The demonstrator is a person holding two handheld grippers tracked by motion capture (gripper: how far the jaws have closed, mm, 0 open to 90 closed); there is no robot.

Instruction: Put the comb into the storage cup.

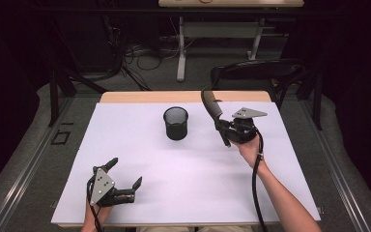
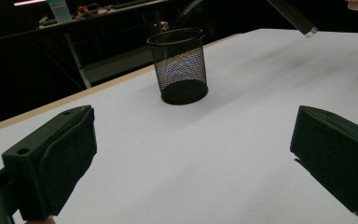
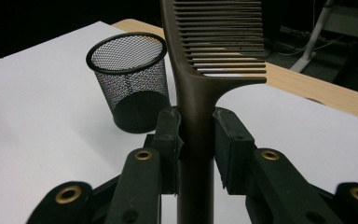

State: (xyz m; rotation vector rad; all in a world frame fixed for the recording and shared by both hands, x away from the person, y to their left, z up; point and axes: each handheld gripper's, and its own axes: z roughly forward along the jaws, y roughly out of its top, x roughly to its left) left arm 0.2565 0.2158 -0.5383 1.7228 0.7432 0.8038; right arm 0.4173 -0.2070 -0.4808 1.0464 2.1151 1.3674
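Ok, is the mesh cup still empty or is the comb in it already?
Empty. The mesh cup shows only its dark bottom, and the comb is clamped in the right tongs, outside the cup.

1. A white worktop (image 1: pixel 188 183) fills the middle of the high view, and a strip of its bare wooden edge (image 1: pixel 140 97) peeks out along the far side.
2. Beyond it, a tangle of dark cables (image 1: pixel 140 60) lies on the grey floor (image 1: pixel 19 159).
3. A second table (image 1: pixel 222 29) on white legs stands at the far end of the room.
4. To the far right, just behind the worktop, sits a black chair (image 1: pixel 261 70).
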